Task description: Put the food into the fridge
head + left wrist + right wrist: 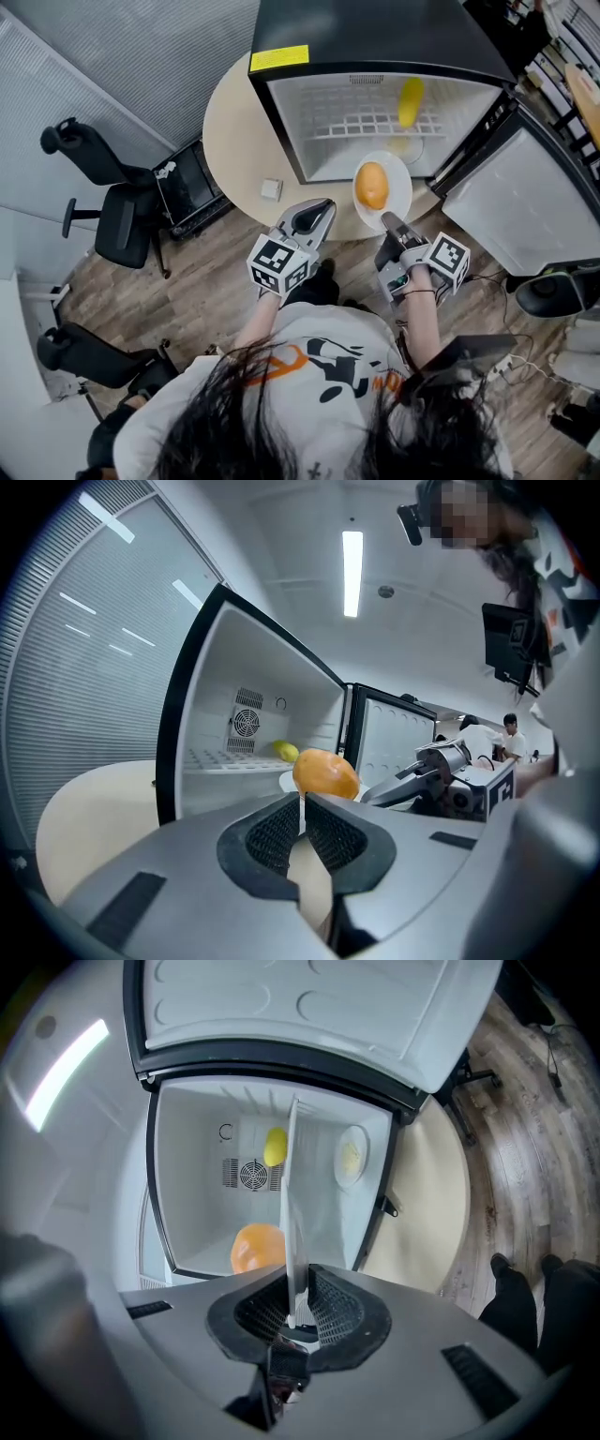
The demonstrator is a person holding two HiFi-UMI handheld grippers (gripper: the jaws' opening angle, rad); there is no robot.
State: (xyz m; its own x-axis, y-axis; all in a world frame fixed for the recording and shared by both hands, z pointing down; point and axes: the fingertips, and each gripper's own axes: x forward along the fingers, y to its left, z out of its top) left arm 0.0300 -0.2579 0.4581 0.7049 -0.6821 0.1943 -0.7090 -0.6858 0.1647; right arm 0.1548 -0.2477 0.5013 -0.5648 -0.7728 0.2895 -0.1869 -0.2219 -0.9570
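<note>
An orange fruit lies on a white plate held just in front of the open mini fridge. My right gripper is shut on the plate's near rim. In the right gripper view the plate runs edge-on out of the jaws, with the orange fruit beside it. A yellow fruit sits on the fridge's wire shelf. My left gripper hovers left of the plate, apart from it. Its jaws stand shut with nothing between them, and the orange fruit shows just beyond.
The fridge stands on a round cream table, its door swung open to the right. A small white box lies on the table left of the fridge. Black office chairs stand at the left on the wood floor.
</note>
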